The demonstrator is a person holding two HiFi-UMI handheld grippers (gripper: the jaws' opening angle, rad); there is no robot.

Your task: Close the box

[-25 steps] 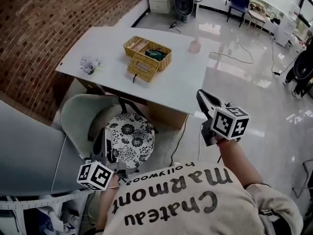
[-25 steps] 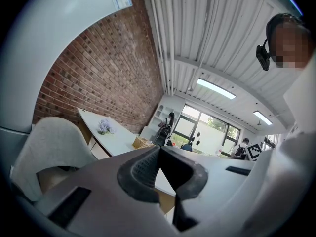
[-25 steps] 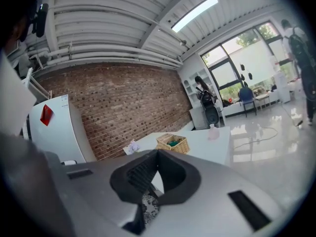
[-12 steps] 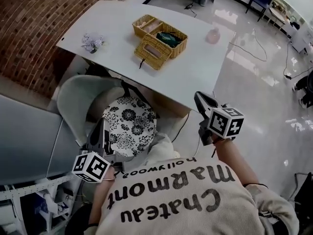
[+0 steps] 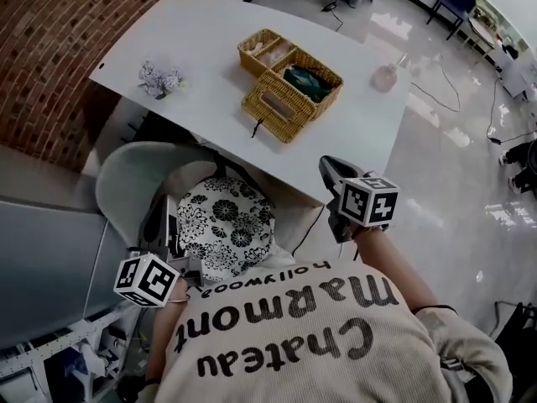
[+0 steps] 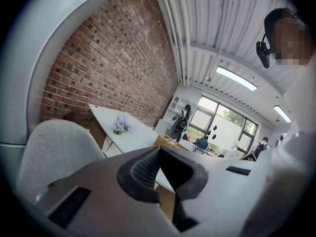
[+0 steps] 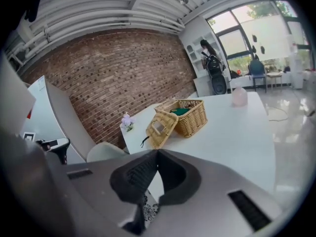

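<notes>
The white table [image 5: 210,49] lies ahead of you, with the brick wall [image 5: 59,57] at its left and the glossy floor [image 5: 453,166] at its right. Between you and the table's near edge is a pale grey shell chair [image 5: 126,187] with a black-and-white flowered seat cushion [image 5: 222,229].

The rectangular woven wicker box [image 5: 312,86] sits in the right half of the table, well apart from both your grippers. It is open. Its wicker lid [image 5: 274,107] hangs tilted off the box's near side, a small window showing in its face and a dark cord trailing from its near edge. Something green lies in the box's larger compartment.

Your left gripper [image 5: 158,215] is low at the left, over the chair's left edge. In the left gripper view its jaws are pressed together with nothing between them [image 6: 159,149]. Your right gripper [image 5: 329,166] hangs just off the table's near-right edge. Its jaws are also fully together and empty [image 7: 157,153], pointing towards the box.

A small bunch of pale flowers [image 5: 159,78] lies at the table's left. A small pink vessel [image 5: 385,77] stands near the far-right edge, right of the box.
</notes>
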